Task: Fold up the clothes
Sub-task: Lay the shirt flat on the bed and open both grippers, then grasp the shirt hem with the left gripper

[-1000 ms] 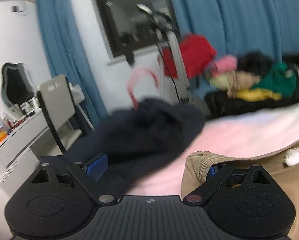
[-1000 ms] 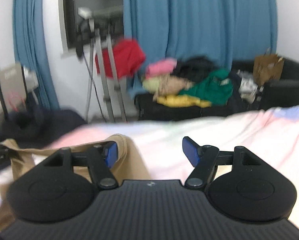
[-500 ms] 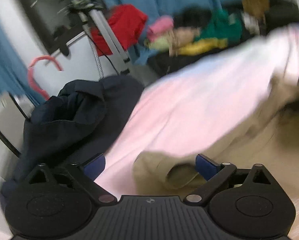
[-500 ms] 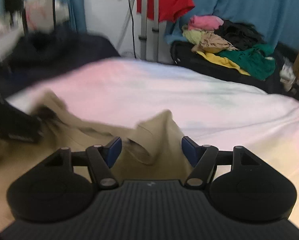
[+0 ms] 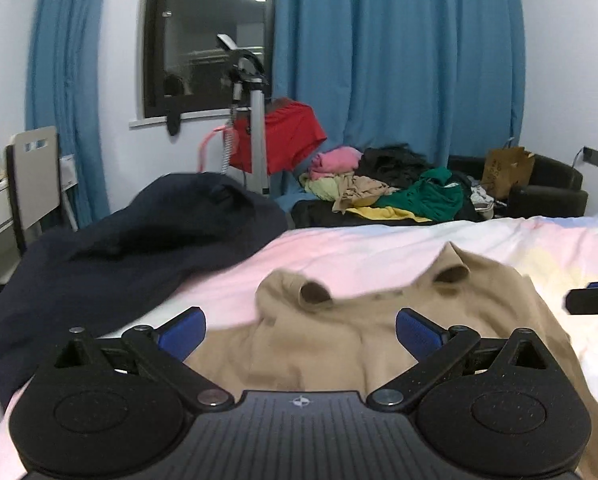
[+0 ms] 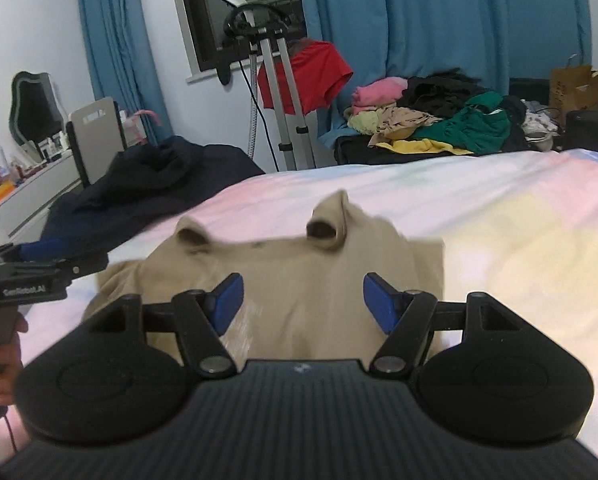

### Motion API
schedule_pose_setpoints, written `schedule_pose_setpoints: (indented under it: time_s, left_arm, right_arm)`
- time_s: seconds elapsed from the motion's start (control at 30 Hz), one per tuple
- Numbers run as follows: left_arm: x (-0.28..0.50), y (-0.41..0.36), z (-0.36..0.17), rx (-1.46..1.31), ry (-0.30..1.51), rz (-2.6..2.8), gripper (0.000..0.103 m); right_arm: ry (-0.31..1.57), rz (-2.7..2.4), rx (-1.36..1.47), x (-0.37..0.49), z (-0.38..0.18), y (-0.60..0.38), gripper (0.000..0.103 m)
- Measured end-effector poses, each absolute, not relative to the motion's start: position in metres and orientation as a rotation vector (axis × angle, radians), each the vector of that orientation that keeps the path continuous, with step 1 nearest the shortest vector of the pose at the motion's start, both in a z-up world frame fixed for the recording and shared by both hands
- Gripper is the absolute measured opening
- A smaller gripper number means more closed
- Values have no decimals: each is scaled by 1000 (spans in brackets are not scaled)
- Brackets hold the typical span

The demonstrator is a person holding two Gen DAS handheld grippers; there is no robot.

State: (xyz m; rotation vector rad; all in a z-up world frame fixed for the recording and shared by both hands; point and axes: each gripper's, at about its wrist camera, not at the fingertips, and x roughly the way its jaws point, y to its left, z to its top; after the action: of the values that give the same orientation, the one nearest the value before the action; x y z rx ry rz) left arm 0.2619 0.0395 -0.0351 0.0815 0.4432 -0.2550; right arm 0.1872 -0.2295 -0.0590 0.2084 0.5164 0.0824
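Left wrist view: both tongs wide, tan garment loose on the bed

Left wrist view, left gripper (image 5: 301, 326): jaws spread about as wide as possible, blue pads (image 5: 181, 330) clear of cloth, nothing gripped. Right gripper (image 6: 303, 298), in its own view: jaws parted a fair way, pads either side of the fabric without pressing it, nothing held.

Tan garment (image 5: 363, 332) between and just beyond both sets of pads, lying flat on the bed (image 5: 399, 248), two rolled openings (image 5: 314, 294) along its far edge. Same garment (image 6: 299, 264) under the right gripper, far edge bunched up. Left gripper (image 6: 39, 264) again at the garment's left side in the right wrist view, a hand (image 6: 3, 364) on its handle.

Left of the garment, a dark navy heap (image 5: 119, 256) on the bed corner. Beyond the garment, past the bed's far edge, a mixed pile of clothes (image 5: 395, 188) in pink, green, yellow and black. Behind the navy heap, a red garment (image 5: 291, 140) hung on a metal stand (image 5: 255, 120). Blue curtains (image 5: 399, 60) farthest back.
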Motion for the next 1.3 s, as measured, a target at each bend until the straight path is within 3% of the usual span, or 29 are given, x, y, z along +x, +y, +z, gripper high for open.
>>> schedule_pose_setpoints:
  time_s: [0.3, 0.57, 0.7, 0.9, 0.97, 1.03, 1.1, 1.2, 1.3]
  left_arm:
    - [178, 119, -73, -167, 532, -155, 101]
    - [226, 159, -87, -402, 605, -96, 100]
    - [272, 169, -97, -514, 624, -58, 95]
    - [342, 159, -113, -498, 679, -72, 71]
    - [357, 155, -114, -474, 683, -81, 57]
    - [368, 150, -113, -438, 686, -93, 36]
    - [377, 145, -110, -390, 689, -108, 27]
    - [382, 139, -100, -292, 694, -140, 6]
    - [387, 137, -84, -210, 701, -126, 4]
  right_arm:
    - [452, 74, 417, 64, -57, -236, 68]
    - [482, 79, 420, 62, -86, -232, 70]
    - [522, 92, 427, 88, -108, -230, 70]
    - [520, 101, 405, 124, -126, -226, 70]
    - [530, 99, 388, 134, -133, -226, 70]
    - [551, 93, 395, 143, -140, -227, 70]
    - [577, 82, 419, 148, -146, -228, 70]
    - [613, 91, 415, 156, -152, -222, 70]
    - [633, 110, 395, 162, -155, -214, 70]
